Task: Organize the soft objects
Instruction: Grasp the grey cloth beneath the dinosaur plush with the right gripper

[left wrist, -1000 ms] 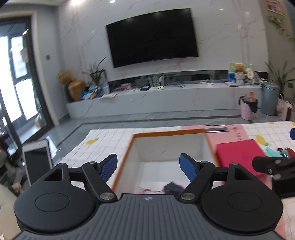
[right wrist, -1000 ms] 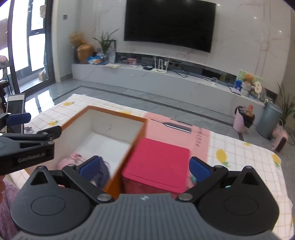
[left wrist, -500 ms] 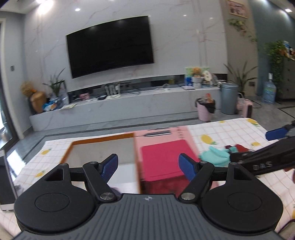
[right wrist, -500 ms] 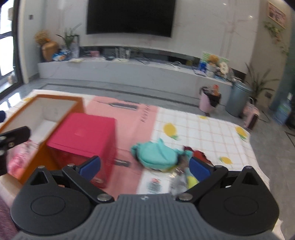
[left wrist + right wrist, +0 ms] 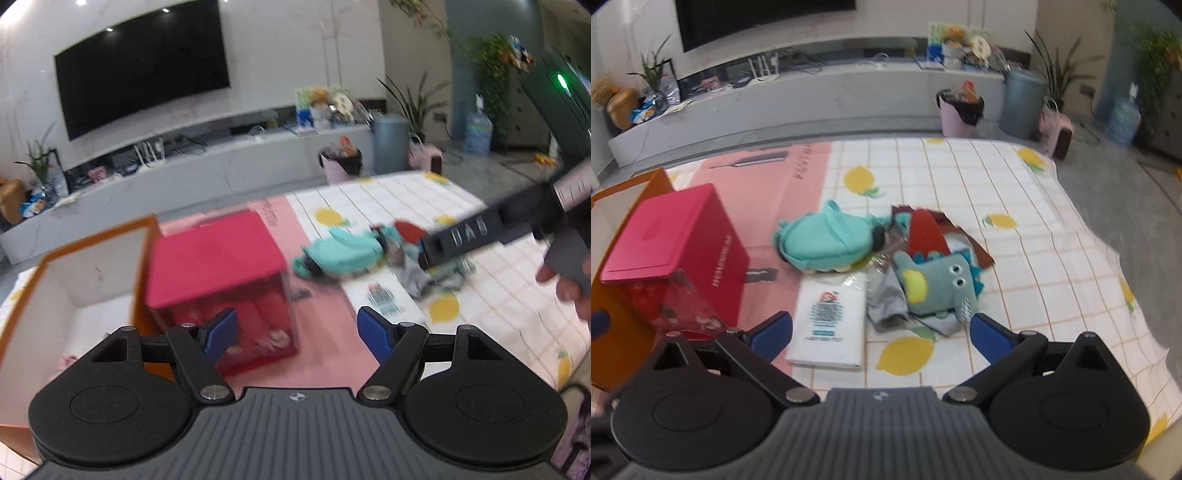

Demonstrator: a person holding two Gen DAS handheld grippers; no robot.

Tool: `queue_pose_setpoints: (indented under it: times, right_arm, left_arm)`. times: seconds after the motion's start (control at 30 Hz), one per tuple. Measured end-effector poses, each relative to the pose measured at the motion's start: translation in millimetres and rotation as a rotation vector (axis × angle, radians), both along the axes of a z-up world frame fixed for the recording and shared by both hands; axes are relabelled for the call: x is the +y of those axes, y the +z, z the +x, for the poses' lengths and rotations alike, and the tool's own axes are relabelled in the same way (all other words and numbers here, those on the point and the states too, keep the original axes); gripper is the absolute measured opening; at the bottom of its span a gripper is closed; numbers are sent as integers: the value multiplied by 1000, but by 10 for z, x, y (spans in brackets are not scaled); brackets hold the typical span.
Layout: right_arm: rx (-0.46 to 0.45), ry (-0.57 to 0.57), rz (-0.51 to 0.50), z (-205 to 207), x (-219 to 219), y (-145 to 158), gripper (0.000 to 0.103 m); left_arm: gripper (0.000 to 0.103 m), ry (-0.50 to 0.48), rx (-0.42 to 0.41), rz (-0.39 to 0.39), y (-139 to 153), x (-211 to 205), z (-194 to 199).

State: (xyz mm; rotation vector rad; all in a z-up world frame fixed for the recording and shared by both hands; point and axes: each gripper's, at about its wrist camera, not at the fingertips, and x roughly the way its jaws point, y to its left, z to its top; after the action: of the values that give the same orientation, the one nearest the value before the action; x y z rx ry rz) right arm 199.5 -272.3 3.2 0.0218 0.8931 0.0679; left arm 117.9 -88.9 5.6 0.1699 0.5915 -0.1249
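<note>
A pile of soft things lies on the lemon-print cloth (image 5: 1015, 229): a teal plush bag (image 5: 823, 240), a grey-green plush animal with googly eyes (image 5: 934, 284), a red-brown cloth (image 5: 927, 232) and a grey cloth (image 5: 886, 306). My right gripper (image 5: 881, 332) is open just short of the pile, and the plush animal sits ahead of its right finger. My left gripper (image 5: 297, 334) is open over the pink mat with nothing between its fingers. The teal bag (image 5: 340, 251) lies ahead to its right. An orange box with a white inside (image 5: 74, 280) holds a small pink item (image 5: 66, 360).
A red box with a clear front (image 5: 672, 236) stands between the orange box and the pile. A white printed packet (image 5: 831, 317) lies flat before the right gripper. A hand (image 5: 569, 288) holds the right tool at the right edge. Bins and a TV bench stand behind.
Both views have swung right and downward, away from the orange box and toward the pile of soft things. Both grippers have stayed open.
</note>
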Motion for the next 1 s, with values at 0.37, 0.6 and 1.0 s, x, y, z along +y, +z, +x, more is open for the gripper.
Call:
queue_pose_setpoints:
  times: [0.37, 0.6, 1.0]
  right_arm:
    - [57, -72, 145, 370, -309, -279, 100]
    - [174, -35, 281, 624, -264, -557, 72]
    - [219, -143, 337, 859, -339, -807, 36]
  left_arm:
    - [87, -114, 88, 34, -481, -281, -45]
    - [87, -116, 151, 39, -673, -313, 36]
    - [87, -110, 221, 1, -728, -250, 83]
